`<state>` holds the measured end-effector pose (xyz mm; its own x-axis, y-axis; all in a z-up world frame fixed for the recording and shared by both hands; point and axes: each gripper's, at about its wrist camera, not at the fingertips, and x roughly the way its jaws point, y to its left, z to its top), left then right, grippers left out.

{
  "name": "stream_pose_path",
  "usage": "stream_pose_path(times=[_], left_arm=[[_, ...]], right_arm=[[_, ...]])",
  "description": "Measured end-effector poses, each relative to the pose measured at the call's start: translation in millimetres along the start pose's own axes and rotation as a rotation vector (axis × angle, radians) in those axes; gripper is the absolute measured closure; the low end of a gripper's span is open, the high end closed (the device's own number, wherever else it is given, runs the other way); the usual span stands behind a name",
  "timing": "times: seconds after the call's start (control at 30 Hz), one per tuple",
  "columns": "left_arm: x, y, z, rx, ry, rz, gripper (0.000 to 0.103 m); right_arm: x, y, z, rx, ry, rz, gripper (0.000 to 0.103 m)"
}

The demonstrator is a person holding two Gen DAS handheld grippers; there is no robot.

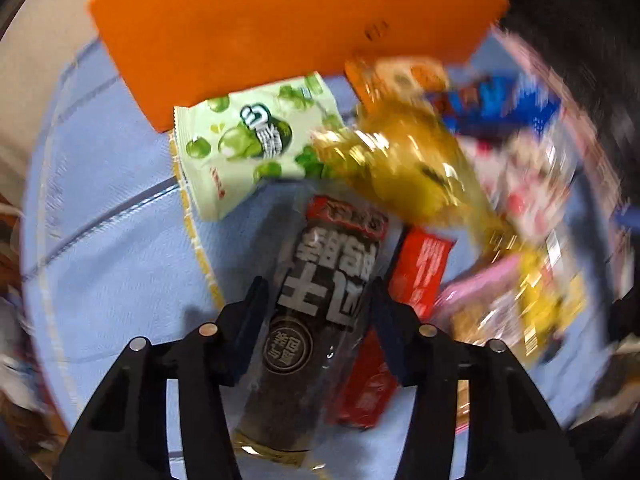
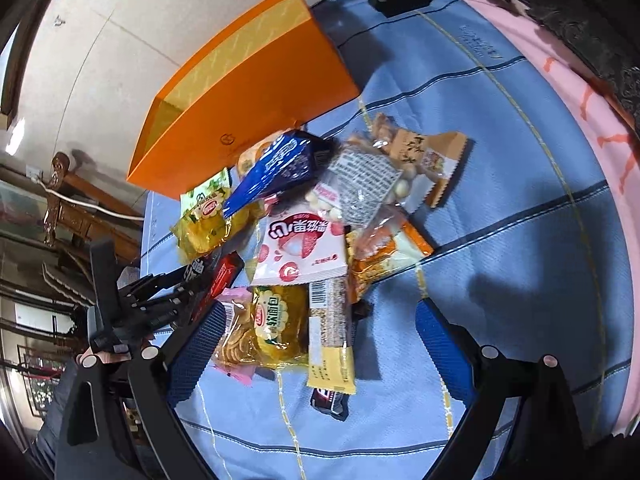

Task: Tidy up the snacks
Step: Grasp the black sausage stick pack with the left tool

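Note:
A black snack packet [image 1: 320,304] with big white characters lies on the blue cloth between the pads of my left gripper [image 1: 318,300], which is shut on its sides. A red packet [image 1: 416,272] lies right beside it. Behind are a green packet [image 1: 248,148] and a gold packet [image 1: 400,160]. In the right wrist view my right gripper [image 2: 320,344] hovers wide open over the pile, above a yellow cracker packet [image 2: 272,324] and a grain bar [image 2: 330,344]. The left gripper [image 2: 188,280] shows at the pile's left edge. An orange box [image 2: 248,92] stands open behind the snacks.
The blue striped cloth [image 2: 500,208] covers the surface, with bare cloth to the right of the pile. A pink border [image 2: 592,128] runs along the far right. Wooden furniture [image 2: 80,208] and pale floor lie beyond the cloth's left edge. The orange box [image 1: 260,40] blocks the back.

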<state>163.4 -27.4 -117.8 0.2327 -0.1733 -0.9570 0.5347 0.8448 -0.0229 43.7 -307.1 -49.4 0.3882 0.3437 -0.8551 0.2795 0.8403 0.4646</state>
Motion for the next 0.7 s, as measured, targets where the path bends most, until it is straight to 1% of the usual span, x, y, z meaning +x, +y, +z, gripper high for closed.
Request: stream_pose_path(times=[0.03, 0.07, 0.1, 0.13, 0.17, 0.2, 0.23, 0.27, 0.3, 0.33, 0.4, 0.5, 0.53, 0.57, 0.63, 0.7], left_arm=[[-0.1, -7.9, -3.4, 0.048, -0.001, 0.049, 0.05], [-1.0, -9.9, -5.5, 0.053, -0.015, 0.068, 0.049], [-0.4, -6.0, -4.8, 0.021, -0.012, 0.055, 0.046], [0.0, 0.5, -3.5, -0.022, -0.011, 0.029, 0.047], [0.6, 4.4, -1.2, -0.045, -0.016, 0.019, 0.047], [1.2, 3.3, -0.5, -0.042, -0.023, 0.041, 0.049], [1.0, 1.6, -0.9, -0.033, -0.025, 0.053, 0.054], [-0.2, 0.5, -1.1, -0.032, -0.028, 0.047, 0.061], [-1.3, -0.6, -0.1, -0.036, -0.026, 0.054, 0.072], [-3.8, -1.6, -0.1, -0.047, -0.023, 0.06, 0.076], [-10.1, -3.0, -2.2, -0.066, -0.023, 0.057, 0.077], [-25.0, -3.0, -19.0, -0.078, -0.038, 0.056, 0.077], [-29.1, -9.2, -19.8, -0.09, -0.049, 0.046, 0.077], [-37.0, -9.1, -27.7, -0.108, -0.062, 0.027, 0.077], [-49.6, -4.6, -44.8, -0.142, -0.07, 0.001, 0.077], [-63.2, 1.2, -59.8, -0.186, -0.082, -0.04, 0.077]], right_arm=[[1.7, 1.8, 0.1, -0.006, 0.004, 0.003, 0.007], [2.9, 3.0, -0.2, -0.01, 0.008, 0.003, 0.007], [4.2, 3.9, -0.3, -0.014, 0.012, 0.002, 0.007], [5.5, 4.6, -0.5, -0.015, 0.015, 0.0, 0.007], [6.6, 5.7, -0.9, -0.017, 0.019, 0.001, 0.007], [7.4, 6.8, -1.2, -0.02, 0.022, 0.0, 0.007], [7.4, 7.8, -1.4, -0.025, 0.024, -0.003, 0.007], [7.2, 7.9, -1.7, -0.028, 0.024, -0.005, 0.007], [6.2, 7.4, -2.0, -0.027, 0.022, -0.005, 0.007], [5.1, 6.6, -2.0, -0.025, 0.019, -0.005, 0.007], [3.2, 2.6, -2.9, -0.02, 0.012, -0.018, 0.007], [4.9, -10.2, -4.7, 0.007, 0.023, -0.066, 0.007], [6.3, -14.9, -5.8, 0.019, 0.028, -0.078, 0.007], [7.5, -17.6, -7.4, 0.021, 0.033, -0.086, 0.007], [11.4, -20.1, -10.8, 0.014, 0.051, -0.102, 0.007], [17.5, -15.9, -15.0, -0.015, 0.084, -0.108, 0.007]])
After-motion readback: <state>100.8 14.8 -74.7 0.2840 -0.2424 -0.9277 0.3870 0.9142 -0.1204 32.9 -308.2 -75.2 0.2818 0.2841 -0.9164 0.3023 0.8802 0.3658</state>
